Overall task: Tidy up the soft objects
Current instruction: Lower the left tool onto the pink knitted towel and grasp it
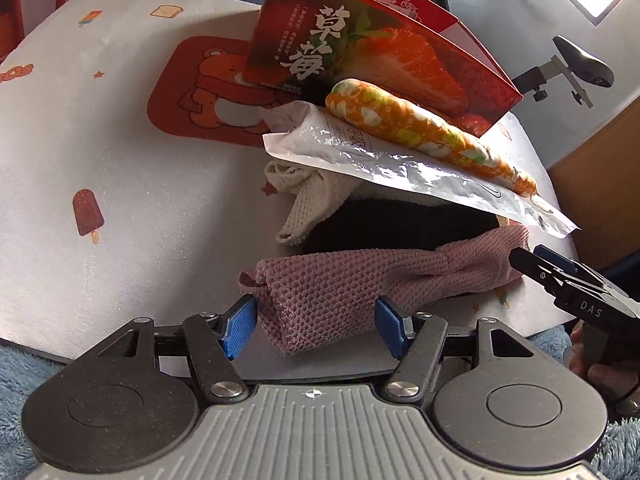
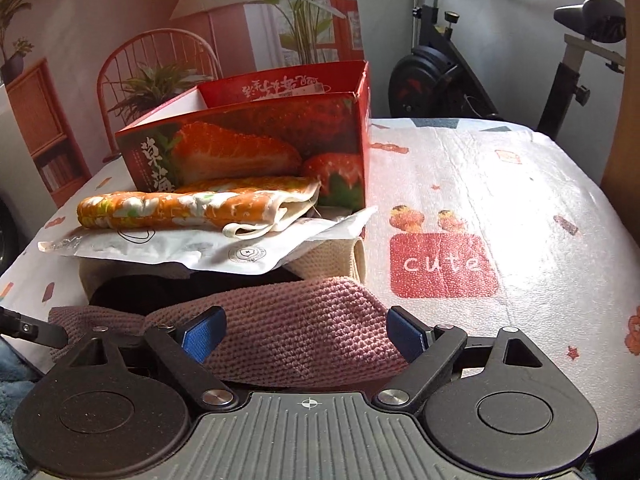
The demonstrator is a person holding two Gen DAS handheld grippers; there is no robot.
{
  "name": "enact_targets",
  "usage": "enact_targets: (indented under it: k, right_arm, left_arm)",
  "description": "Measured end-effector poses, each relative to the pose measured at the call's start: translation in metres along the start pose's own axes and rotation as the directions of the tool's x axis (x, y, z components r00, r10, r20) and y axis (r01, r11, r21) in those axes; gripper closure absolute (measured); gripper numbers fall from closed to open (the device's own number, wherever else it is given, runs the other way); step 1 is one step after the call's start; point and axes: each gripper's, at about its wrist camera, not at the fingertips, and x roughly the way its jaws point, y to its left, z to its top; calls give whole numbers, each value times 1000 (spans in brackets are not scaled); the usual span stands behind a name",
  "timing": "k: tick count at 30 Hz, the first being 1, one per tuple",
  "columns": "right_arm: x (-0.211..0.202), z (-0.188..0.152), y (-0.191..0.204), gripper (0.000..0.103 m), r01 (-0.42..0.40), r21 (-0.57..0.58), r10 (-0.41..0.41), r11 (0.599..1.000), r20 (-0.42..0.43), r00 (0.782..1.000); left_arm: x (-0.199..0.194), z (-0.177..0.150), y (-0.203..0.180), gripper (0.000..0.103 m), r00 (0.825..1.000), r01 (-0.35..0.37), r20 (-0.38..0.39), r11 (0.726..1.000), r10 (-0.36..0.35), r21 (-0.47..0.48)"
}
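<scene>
A pink knitted cloth [image 1: 360,276] [image 2: 288,320] lies along the table's near edge. My left gripper [image 1: 316,326] is open, its blue pads flanking the cloth's folded left end. At the cloth's other end my right gripper [image 2: 304,336] is open, the knit filling the gap between its pads. Behind the pink cloth is a pile: a black item [image 1: 392,224], a cream knitted cloth [image 1: 308,200] [image 2: 332,256], a white plastic pouch [image 1: 360,148] [image 2: 180,248] and on top an orange floral cloth [image 1: 420,128] [image 2: 192,204]. A red strawberry box [image 1: 380,52] [image 2: 260,136] stands open behind the pile.
The table [image 1: 100,140] [image 2: 520,200] wears a white printed cover with ice lollies and a red "cute" patch. A blue fuzzy blanket [image 1: 16,364] lies below its near edge. An exercise bike [image 2: 440,68] stands beyond the far side, and a wooden panel [image 1: 600,144] is on the right.
</scene>
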Motion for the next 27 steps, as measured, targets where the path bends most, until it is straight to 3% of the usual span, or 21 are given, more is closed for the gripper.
enact_targets:
  k: [5,10,21,24,27]
  right_arm:
    - [8,-3,9,18,-28,-32,27,999,-23,999]
    - [14,-5,12,21,-48,-42,46,998,-53,998]
    - [25,-9,13,27,-69,-42,65,997,-95,993]
    - [26,-10,12,29,-74,-35,70,997,-100,992]
    - [26,-10,15,35,-75,-46,70,996,-105,992]
  left_arm:
    - [12,0,-2,38,999,14,-34,1000,-14,5]
    - [25,1,0,47,998,12,-57,1000,-12,-2]
    - [25,0,-2,48,999,-1,-51,1000,2,14]
    - [23,-1,-2,53,999,-10,-45,1000,10,9]
    - [22,0,-1,67,999,-15,-41,1000,16,7]
